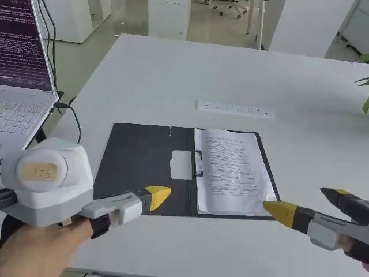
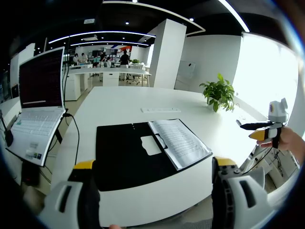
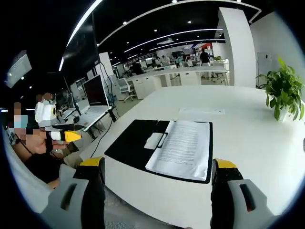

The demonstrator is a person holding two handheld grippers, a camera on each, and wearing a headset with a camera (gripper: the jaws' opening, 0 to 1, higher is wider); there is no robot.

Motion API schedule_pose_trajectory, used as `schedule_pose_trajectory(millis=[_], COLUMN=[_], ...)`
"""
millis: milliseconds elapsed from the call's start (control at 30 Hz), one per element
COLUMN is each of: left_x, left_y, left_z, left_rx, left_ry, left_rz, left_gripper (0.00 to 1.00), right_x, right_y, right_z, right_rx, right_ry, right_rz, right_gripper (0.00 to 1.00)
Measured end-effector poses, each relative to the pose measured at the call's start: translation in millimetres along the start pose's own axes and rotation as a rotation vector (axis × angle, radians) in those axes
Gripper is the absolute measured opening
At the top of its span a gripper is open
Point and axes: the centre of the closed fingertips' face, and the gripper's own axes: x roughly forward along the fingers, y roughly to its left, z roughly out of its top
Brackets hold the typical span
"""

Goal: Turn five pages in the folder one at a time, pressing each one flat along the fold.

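Paper pages [image 1: 233, 170] lie stacked on the right half of the open black folder [image 1: 138, 167], held by a clip [image 1: 198, 163] beside the fold. They look thin, light and floppy, and may lift several at once, so the free near right corner is probably the best place to pinch one sheet. The folder lies flat on the white table [image 1: 173, 75]. The right gripper [image 1: 309, 203] hangs spread and empty near that corner. The left gripper [image 2: 153, 163], also gaping and empty, hovers at the bare left cover's front edge.
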Motion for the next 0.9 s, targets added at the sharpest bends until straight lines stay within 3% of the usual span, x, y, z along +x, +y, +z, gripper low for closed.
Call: schedule_pose_trajectory(millis=[200,633,900], left_x=[1.6,1.3,0.6], left_y=[0.8,1.7,2.5], left_z=[-5.5,-9.2,-6.0], left_rx=[0.015,0.006,0.0], left_ry=[0.022,0.027,0.013], left_rz=[0.002,0.003,0.005], left_gripper=[0.98,0.96,0.96], right_x=[-0.9,-7.9,-10.7], right_y=[-1.7,-5.7,-8.5], right_z=[-1.0,-3.2,-2.8], right_rx=[-0.002,0.001,0.004], right_ry=[0.004,0.0,-0.005], right_rz=[-0.004,-0.014,-0.02], right_gripper=[0.91,0.91,0.91])
